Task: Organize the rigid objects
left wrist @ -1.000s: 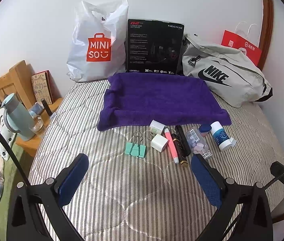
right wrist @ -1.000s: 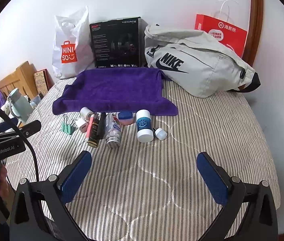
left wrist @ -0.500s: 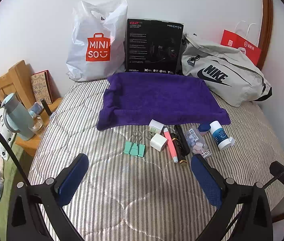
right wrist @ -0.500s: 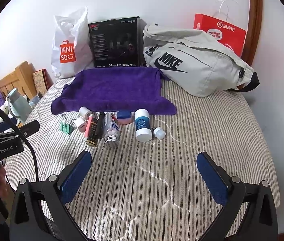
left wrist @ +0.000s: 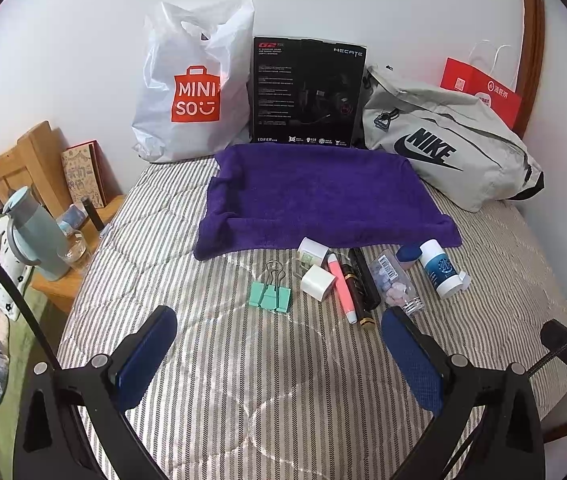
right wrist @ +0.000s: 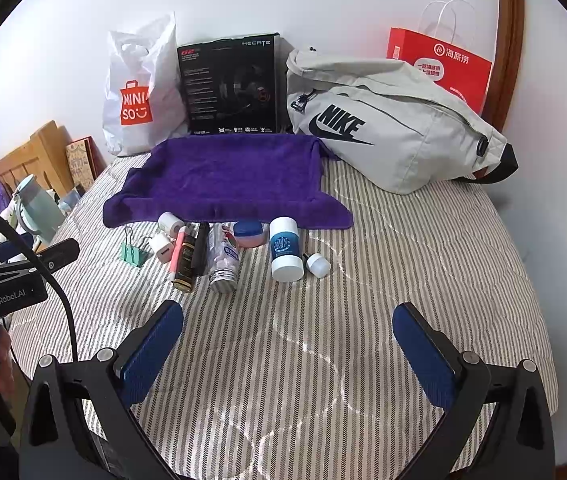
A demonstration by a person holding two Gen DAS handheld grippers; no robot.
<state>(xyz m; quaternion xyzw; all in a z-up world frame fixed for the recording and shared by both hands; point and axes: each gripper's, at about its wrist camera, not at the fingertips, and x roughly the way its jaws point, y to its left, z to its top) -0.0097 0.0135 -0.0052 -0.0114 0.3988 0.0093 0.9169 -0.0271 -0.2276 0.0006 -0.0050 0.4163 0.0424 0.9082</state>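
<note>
A purple towel (left wrist: 323, 196) lies flat on the striped bed; it also shows in the right wrist view (right wrist: 227, 176). Along its near edge lie small items: a green binder clip (left wrist: 270, 295), a white charger cube (left wrist: 317, 281), a white tape roll (left wrist: 312, 250), a pink tube (left wrist: 341, 288), dark tubes (left wrist: 359, 284), a clear pill bottle (left wrist: 395, 282), a pink jar with blue lid (right wrist: 249, 233), a blue-and-white bottle (right wrist: 285, 248) and a small white cap (right wrist: 317, 265). My left gripper (left wrist: 279, 344) and right gripper (right wrist: 288, 340) hover open and empty in front of them.
A white Miniso bag (left wrist: 191, 84), a black box (left wrist: 307, 92), a grey Nike bag (left wrist: 443, 140) and a red paper bag (right wrist: 443, 64) stand along the wall. A wooden bedside shelf (left wrist: 63, 280) with a kettle (left wrist: 35, 236) is at the left.
Both grippers have crept slightly nearer the items; the items look a little higher in both views. Nothing was grasped or moved.
</note>
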